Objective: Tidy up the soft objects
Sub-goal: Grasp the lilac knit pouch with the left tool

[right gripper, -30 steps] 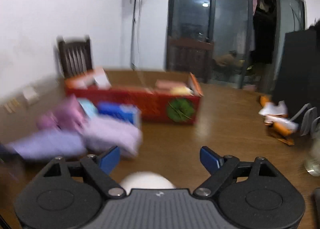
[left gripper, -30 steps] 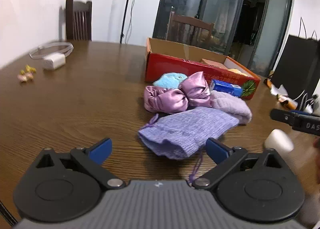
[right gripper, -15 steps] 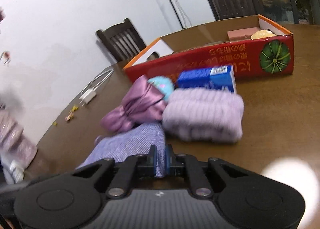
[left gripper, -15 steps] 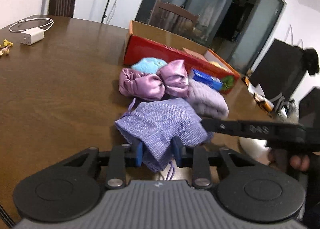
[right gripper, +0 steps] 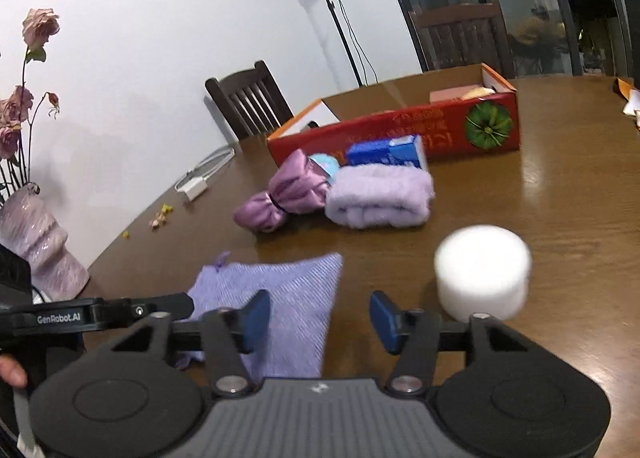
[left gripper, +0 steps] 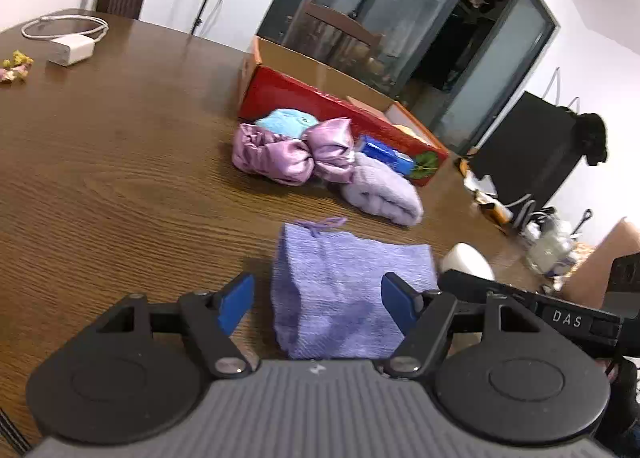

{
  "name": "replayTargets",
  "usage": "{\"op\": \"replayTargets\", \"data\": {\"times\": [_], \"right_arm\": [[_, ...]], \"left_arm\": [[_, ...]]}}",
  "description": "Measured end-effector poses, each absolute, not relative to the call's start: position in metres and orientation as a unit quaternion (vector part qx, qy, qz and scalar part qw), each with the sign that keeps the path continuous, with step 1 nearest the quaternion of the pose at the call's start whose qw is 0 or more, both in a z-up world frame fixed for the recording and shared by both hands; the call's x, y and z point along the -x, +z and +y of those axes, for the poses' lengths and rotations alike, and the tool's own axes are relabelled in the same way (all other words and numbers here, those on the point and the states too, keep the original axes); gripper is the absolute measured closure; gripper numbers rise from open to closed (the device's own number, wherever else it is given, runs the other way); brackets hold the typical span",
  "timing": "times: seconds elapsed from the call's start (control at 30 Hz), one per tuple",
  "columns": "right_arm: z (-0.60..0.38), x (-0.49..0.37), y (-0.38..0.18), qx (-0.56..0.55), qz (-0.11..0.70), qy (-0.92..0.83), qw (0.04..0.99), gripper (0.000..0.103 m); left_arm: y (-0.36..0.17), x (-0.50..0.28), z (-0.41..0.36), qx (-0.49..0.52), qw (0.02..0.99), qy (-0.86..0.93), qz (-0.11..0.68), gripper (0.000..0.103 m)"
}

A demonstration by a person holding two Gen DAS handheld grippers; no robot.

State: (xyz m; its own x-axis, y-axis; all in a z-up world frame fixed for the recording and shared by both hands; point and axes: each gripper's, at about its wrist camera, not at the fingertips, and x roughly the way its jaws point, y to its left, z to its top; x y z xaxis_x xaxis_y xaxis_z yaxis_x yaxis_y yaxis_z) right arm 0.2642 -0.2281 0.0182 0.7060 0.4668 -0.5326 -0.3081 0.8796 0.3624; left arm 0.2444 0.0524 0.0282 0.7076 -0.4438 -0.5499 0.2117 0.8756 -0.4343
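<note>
Lilac woven drawstring pouch (left gripper: pixel 344 286) lies flat on the wooden table (left gripper: pixel 120 177), between my left gripper (left gripper: pixel 316 298) fingers (spread wide, gripping nothing). Right gripper (right gripper: pixel 318 316) also wide, over pouch's right edge; white foam cylinder (right gripper: pixel 482 270) just right of it.

Both tongs (left gripper: pixel 318 298) (right gripper: pixel 320 316) agape (side by side)
</note>
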Motion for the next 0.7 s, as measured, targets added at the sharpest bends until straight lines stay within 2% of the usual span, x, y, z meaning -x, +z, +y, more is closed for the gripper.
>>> {"op": "replayTargets", "data": {"times": [0.13,0.2,0.23,0.27,0.3,0.33,0.37,0.5,0.53,0.57,0.6,0.63,0.67,0.7], "right_arm": [[-0.211,-0.284,0.008,-0.115,0.315,0.205,0.919,0.040],[-0.204,-0.291,0.003,-0.113,0.323,0.207,0.916,0.043],[-0.202,-0.291,0.001,-0.109,0.328,0.208,0.915,0.051],[-0.201,-0.292,-0.001,-0.105,0.332,0.209,0.914,0.068],[-0.199,-0.290,-0.002,-0.089,0.331,0.205,0.917,0.076],[-0.196,-0.288,-0.002,-0.061,0.328,0.193,0.923,0.091],[-0.192,-0.287,-0.003,-0.039,0.325,0.186,0.926,0.094],[-0.191,-0.284,-0.003,-0.022,0.319,0.186,0.929,0.094],[-0.192,-0.284,-0.003,-0.023,0.319,0.183,0.930,0.094],[-0.194,-0.284,-0.003,-0.032,0.320,0.181,0.929,0.088],[-0.199,-0.285,-0.003,-0.054,0.323,0.181,0.928,0.081],[-0.205,-0.286,-0.002,-0.078,0.324,0.183,0.925,0.059],[-0.212,-0.286,-0.001,-0.100,0.323,0.185,0.923,0.044],[-0.216,-0.285,0.001,-0.115,0.320,0.185,0.922,0.043]], "left_arm": [[0.020,-0.250,0.047,0.158,0.922,-0.155,0.317,0.032],[0.019,-0.255,0.045,0.153,0.927,-0.147,0.309,0.032],[0.019,-0.257,0.046,0.159,0.926,-0.149,0.309,0.032],[0.019,-0.260,0.047,0.166,0.923,-0.155,0.310,0.032],[0.017,-0.262,0.048,0.175,0.920,-0.162,0.309,0.032],[0.016,-0.263,0.047,0.179,0.919,-0.168,0.308,0.032],[0.016,-0.264,0.046,0.178,0.918,-0.174,0.309,0.033],[0.015,-0.265,0.037,0.176,0.908,-0.207,0.320,0.060],[0.015,-0.264,0.035,0.170,0.909,-0.206,0.320,0.063],[0.015,-0.263,0.033,0.165,0.911,-0.204,0.319,0.070],[0.015,-0.261,0.032,0.159,0.914,-0.197,0.317,0.071],[0.016,-0.259,0.031,0.152,0.916,-0.191,0.317,0.072],[0.016,-0.257,0.029,0.144,0.919,-0.185,0.317,0.074],[0.017,-0.255,0.027,0.133,0.922,-0.177,0.317,0.076]]}}
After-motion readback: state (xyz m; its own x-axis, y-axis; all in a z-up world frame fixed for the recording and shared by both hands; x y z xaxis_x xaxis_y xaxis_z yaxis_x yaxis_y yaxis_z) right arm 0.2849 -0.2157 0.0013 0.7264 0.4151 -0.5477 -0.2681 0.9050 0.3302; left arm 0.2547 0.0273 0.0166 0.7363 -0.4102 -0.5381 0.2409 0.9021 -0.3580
